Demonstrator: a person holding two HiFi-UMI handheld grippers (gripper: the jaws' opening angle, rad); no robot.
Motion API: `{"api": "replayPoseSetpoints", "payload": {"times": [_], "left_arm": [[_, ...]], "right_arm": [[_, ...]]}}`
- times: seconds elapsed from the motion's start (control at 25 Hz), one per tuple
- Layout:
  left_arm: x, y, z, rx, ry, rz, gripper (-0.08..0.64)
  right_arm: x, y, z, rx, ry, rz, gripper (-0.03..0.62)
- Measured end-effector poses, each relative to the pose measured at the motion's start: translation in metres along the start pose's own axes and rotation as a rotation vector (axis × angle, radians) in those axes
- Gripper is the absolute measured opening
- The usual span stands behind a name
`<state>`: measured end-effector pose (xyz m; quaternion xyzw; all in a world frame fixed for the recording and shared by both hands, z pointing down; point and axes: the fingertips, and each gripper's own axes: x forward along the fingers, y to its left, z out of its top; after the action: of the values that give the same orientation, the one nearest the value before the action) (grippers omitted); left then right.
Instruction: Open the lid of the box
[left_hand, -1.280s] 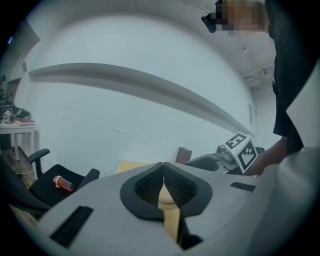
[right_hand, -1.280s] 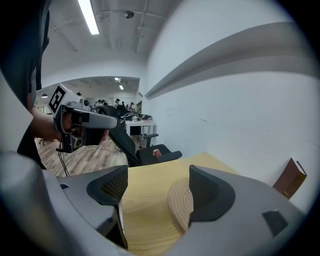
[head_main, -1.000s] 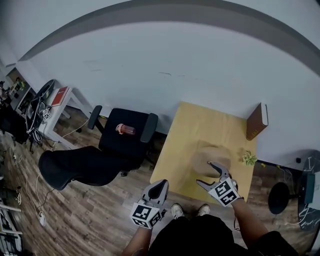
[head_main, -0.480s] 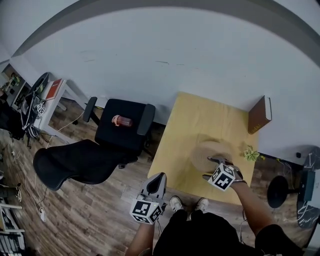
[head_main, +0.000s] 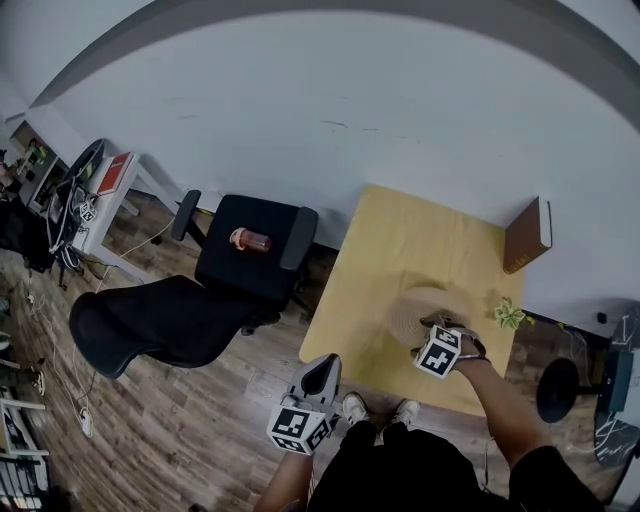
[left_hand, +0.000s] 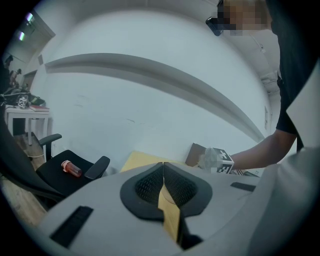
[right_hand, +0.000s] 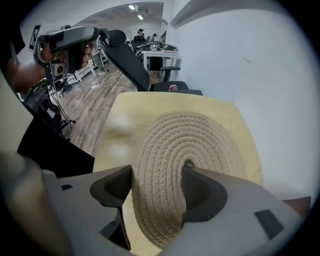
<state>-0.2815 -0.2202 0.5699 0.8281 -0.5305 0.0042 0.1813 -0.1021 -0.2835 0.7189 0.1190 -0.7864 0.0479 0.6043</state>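
A round woven rope box with its lid (head_main: 424, 306) on sits near the front of the yellow table (head_main: 400, 235). My right gripper (head_main: 437, 327) is over the lid's near half. In the right gripper view the lid (right_hand: 192, 142) lies between the jaws of the right gripper (right_hand: 159, 172): one pad at the lid's left rim, the other by the small knot at its centre. The jaws are closing and I see no firm squeeze. My left gripper (head_main: 322, 366) hangs off the table's front left corner over the floor, its jaws shut and empty in the left gripper view (left_hand: 162, 169).
A brown book (head_main: 527, 235) stands at the table's far right edge. A small green plant (head_main: 508, 316) lies right of the box. A black office chair (head_main: 255, 262) carrying an orange bottle (head_main: 250, 240) stands left of the table, with another chair (head_main: 150, 325) beyond it.
My right gripper moved forward and down onto the lid, and its jaws came closer together. The left gripper stayed about where it was.
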Motion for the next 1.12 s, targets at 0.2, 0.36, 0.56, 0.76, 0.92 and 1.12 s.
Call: {"api": "replayPoseSetpoints", "payload": {"times": [0.2,0.36,0.56,0.76,0.92,1.12], "left_arm": [[0.002,-0.002,0.002,0.007,-0.002,-0.013,0.019],[0.004,-0.007,0.001,0.007,0.004,-0.030,0.018],[0.010,-0.016,-0.004,-0.003,0.017,-0.057,0.019],[0.024,-0.031,0.000,0.016,0.019,-0.100,0.019],[0.036,-0.046,0.003,0.031,0.023,-0.139,0.018],[0.052,-0.068,0.001,0.047,0.045,-0.202,0.020]], "right_arm": [[-0.003,0.002,0.000,-0.006,-0.004,-0.018,0.319],[-0.013,0.004,0.001,-0.015,-0.027,-0.055,0.313],[-0.033,0.011,-0.003,-0.049,-0.033,-0.132,0.308],[-0.059,0.015,-0.011,-0.028,-0.074,-0.202,0.305],[-0.080,0.018,-0.025,0.013,-0.094,-0.240,0.305],[-0.096,0.023,-0.054,0.058,-0.065,-0.269,0.305]]}}
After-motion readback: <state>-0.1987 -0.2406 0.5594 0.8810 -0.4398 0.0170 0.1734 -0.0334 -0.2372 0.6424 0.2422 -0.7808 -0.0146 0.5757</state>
